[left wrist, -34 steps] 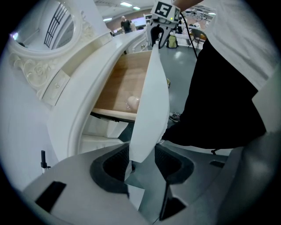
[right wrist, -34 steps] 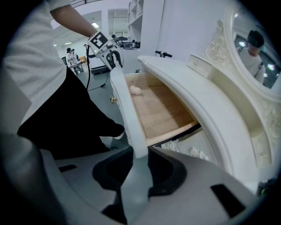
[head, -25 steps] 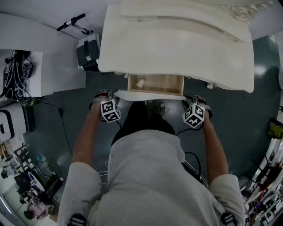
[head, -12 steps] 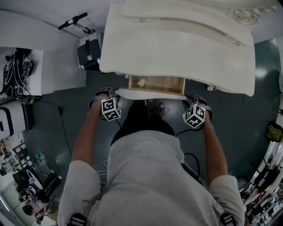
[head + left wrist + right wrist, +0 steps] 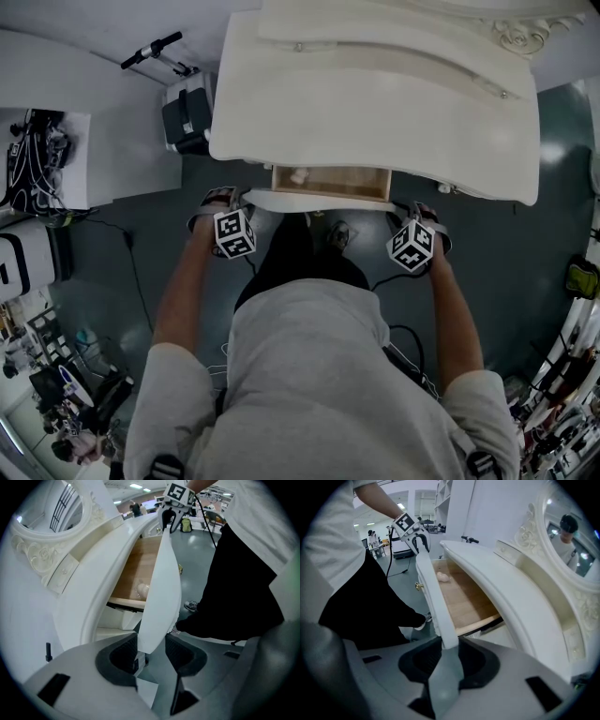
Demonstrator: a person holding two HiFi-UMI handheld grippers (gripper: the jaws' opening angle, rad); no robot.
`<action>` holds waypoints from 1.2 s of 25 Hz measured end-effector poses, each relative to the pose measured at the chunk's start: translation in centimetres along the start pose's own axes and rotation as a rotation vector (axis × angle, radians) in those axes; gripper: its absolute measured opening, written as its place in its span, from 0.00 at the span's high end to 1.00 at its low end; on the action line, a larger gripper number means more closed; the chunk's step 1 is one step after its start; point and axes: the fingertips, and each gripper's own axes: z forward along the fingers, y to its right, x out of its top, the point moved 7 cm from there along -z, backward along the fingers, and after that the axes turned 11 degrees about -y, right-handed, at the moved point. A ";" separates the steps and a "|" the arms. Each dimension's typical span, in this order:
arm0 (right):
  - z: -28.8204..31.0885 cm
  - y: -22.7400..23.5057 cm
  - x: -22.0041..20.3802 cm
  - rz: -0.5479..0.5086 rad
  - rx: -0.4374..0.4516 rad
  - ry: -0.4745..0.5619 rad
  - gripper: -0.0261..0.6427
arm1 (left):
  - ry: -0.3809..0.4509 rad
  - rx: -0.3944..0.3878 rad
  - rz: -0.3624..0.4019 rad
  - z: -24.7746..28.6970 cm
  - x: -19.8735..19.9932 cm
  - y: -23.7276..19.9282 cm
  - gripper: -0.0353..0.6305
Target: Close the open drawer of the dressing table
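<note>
both ends of the open drawer front point(image 5: 319, 199) are clamped, 1 by left gripper point(image 5: 152, 648), 1 by right gripper point(image 5: 449, 651).

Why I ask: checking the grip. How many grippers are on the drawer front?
2: the left gripper clamps the drawer front at its left end, the right gripper at its right end.

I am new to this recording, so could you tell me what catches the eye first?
The white dressing table fills the top of the head view, its drawer standing open with bare wood and a small pale object inside at the left. The left gripper and right gripper each clamp one end of the drawer front.
</note>
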 end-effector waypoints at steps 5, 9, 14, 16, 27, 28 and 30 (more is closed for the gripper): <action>0.1 0.7 0.1 0.010 -0.009 -0.001 0.79 | 0.010 0.003 -0.006 0.2 0.2 -0.6 0.67; 0.2 1.2 0.4 0.027 -0.025 -0.005 0.78 | 0.017 0.013 -0.013 0.4 0.3 -1.3 0.67; 0.4 1.6 0.6 0.043 -0.034 -0.002 0.78 | 0.019 0.014 -0.018 0.4 0.4 -1.7 0.66; 0.4 1.8 0.5 0.049 -0.037 0.000 0.78 | 0.022 0.014 -0.019 0.5 0.5 -1.8 0.66; 0.7 2.5 0.8 0.104 -0.079 0.008 0.77 | 0.016 0.041 -0.037 0.8 0.7 -2.6 0.66; 0.8 2.5 0.8 0.118 -0.084 0.009 0.77 | 0.017 0.045 -0.043 0.8 0.7 -2.7 0.66; 0.8 2.5 0.7 0.162 -0.088 0.016 0.77 | 0.016 0.051 -0.054 0.9 0.7 -2.7 0.66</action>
